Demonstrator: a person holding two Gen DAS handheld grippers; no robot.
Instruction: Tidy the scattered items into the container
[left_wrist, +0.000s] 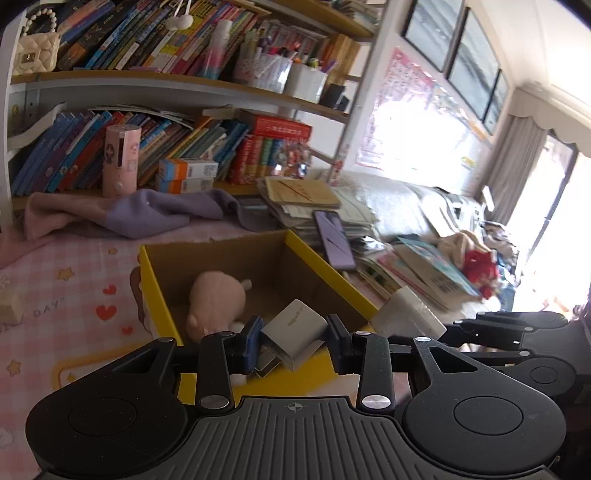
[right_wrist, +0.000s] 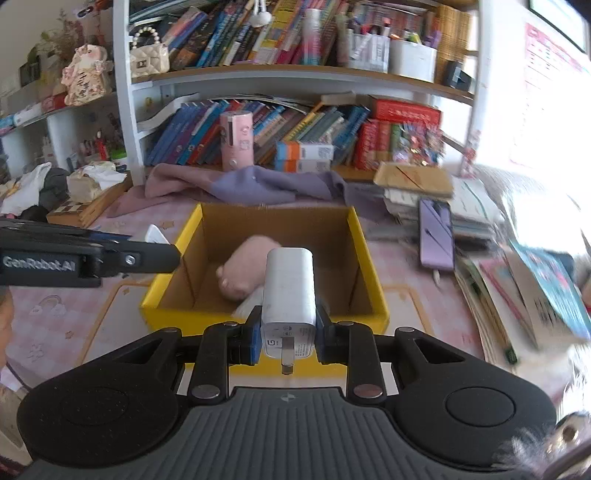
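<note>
**Two chargers held at the yellow box**

Over the near rim of the yellow box (right_wrist: 369, 254), my right gripper (right_wrist: 286, 332) points level, its jaws clamped on the sides of a white charger (right_wrist: 290, 288) standing upright, plug prong facing me. My left gripper (left_wrist: 293, 341) sits at the box's near left corner, tilted, jaws closed on a smaller white adapter (left_wrist: 295, 325) held askew, its metal plug angled down. Inside the box lies a pink plush toy (right_wrist: 245, 267). A purple phone (right_wrist: 436, 236) rests on papers toward the desk's right edge.
</note>
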